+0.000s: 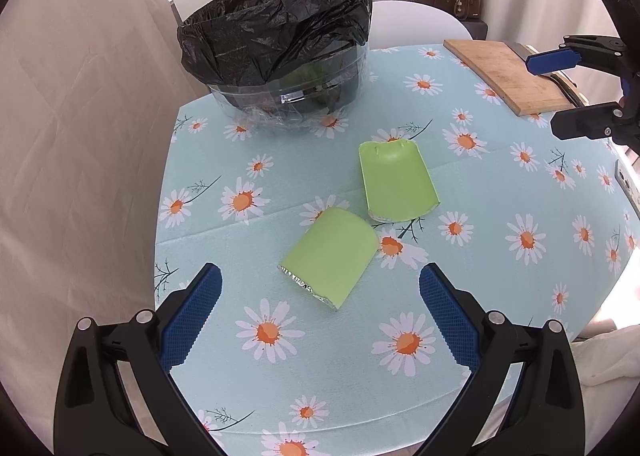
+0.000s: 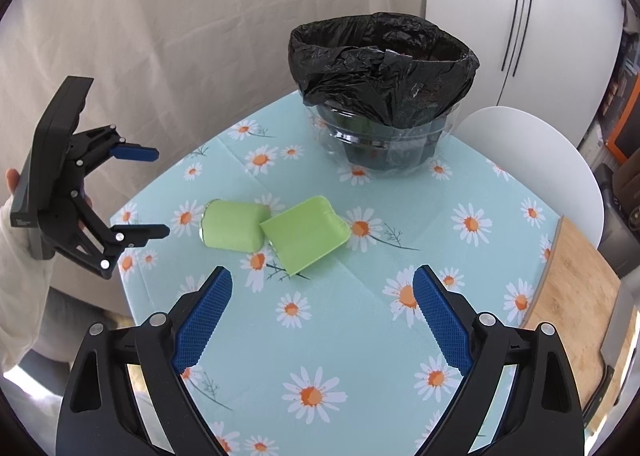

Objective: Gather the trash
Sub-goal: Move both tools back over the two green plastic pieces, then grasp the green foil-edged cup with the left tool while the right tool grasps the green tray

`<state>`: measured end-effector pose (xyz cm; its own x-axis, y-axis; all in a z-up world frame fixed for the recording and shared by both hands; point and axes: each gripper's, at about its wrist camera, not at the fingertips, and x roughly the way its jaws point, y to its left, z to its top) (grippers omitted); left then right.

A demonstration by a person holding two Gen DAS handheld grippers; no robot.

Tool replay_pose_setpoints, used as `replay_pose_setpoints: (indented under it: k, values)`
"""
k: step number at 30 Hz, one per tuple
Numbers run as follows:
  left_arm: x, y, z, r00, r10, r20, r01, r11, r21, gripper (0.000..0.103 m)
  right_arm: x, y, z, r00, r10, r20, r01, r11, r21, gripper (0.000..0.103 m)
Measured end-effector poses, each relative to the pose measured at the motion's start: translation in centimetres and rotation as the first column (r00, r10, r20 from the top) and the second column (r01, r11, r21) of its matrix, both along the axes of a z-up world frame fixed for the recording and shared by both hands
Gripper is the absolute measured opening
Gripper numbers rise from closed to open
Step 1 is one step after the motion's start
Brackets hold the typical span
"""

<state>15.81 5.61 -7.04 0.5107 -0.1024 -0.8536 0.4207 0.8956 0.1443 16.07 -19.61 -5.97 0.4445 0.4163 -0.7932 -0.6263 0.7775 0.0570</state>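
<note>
Two light green foil-lined carton pieces lie side by side on the daisy tablecloth. The near piece [image 1: 330, 258] [image 2: 234, 226] shows a foil edge. The far piece [image 1: 396, 182] [image 2: 306, 234] lies closer to the bin. A clear bin lined with a black trash bag [image 1: 276, 44] [image 2: 380, 68] stands at the table's far edge. My left gripper [image 1: 320, 276] is open and empty, hovering just short of the near piece; it also shows in the right wrist view [image 2: 158, 194]. My right gripper [image 2: 322, 280] is open and empty, just short of the far piece; it also shows in the left wrist view [image 1: 554, 94].
A wooden cutting board [image 1: 508, 74] [image 2: 572, 292] lies at one table edge with a metal tool beside it. A white chair [image 2: 532, 160] stands behind the table. A beige curtain [image 1: 80, 136] hangs along the other side. The tablecloth [image 1: 500, 296] covers the round table.
</note>
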Motion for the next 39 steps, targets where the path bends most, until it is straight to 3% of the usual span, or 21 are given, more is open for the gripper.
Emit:
replay_pose_setpoints:
  k: [10,23,37,38,39]
  values:
    - [0.3,-0.3,-4.4,0.995,-0.035,-0.092,0.042,0.996,0.075,0.097,1.1,0.7,-3.0,0.999,0.003,-0.052,-0.005,0.999,-0.038,0.087]
    - [2.8,-0.8,-8.6,0.979,-0.048,-0.197,0.07,0.992,0.105,0.097,7.6,2.3,-8.2,0.987,0.024,-0.158,-0.036,0.997,-0.073,0.087]
    - [6.2,-0.8,-10.8,0.964,-0.062,-0.258,0.095,0.988,0.118,0.097,12.0,6.5,-11.5,0.975,0.097,-0.198,-0.12,0.987,-0.108,0.085]
    - [6.4,-0.8,-10.8,0.962,-0.068,-0.264,0.101,0.988,0.115,0.097,12.2,6.7,-11.7,0.972,0.105,-0.21,-0.129,0.986,-0.101,0.07]
    - [6.6,-0.8,-10.8,0.96,-0.075,-0.27,0.108,0.988,0.107,0.096,12.3,6.9,-11.8,0.967,0.12,-0.226,-0.145,0.985,-0.098,0.033]
